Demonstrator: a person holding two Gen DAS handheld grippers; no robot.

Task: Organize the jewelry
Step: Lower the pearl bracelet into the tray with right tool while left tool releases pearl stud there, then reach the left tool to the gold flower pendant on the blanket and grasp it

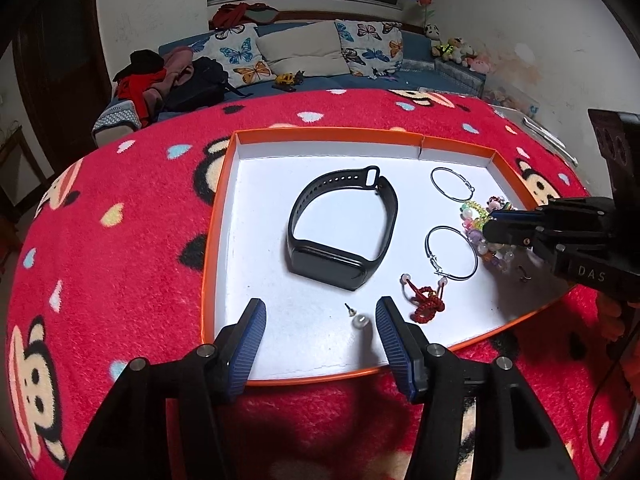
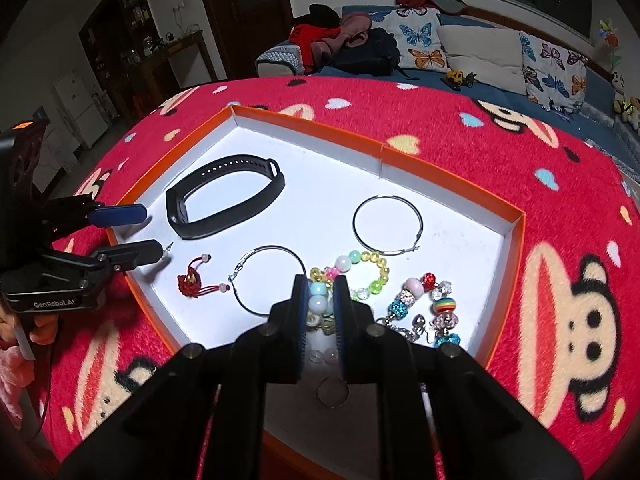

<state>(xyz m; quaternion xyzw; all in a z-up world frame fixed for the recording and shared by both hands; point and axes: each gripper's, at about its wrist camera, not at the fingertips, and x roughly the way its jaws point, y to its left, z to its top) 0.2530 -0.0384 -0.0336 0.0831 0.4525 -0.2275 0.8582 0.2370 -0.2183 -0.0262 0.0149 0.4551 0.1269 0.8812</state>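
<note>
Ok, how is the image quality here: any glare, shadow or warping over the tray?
Left wrist view: the white tray floor is bright but readable, the watch band and pearl stud are sharp, straight edges bow from the fisheye, corners go black. Right wrist view: the tray floor glares near white, the beaded bracelet stays sharp, and beads nearest the right gripper blur in its shadow.

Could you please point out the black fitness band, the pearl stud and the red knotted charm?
black fitness band [image 1: 325, 261], left wrist view, screen.
pearl stud [image 1: 359, 321], left wrist view, pearl.
red knotted charm [image 1: 428, 307], left wrist view, knot.
</note>
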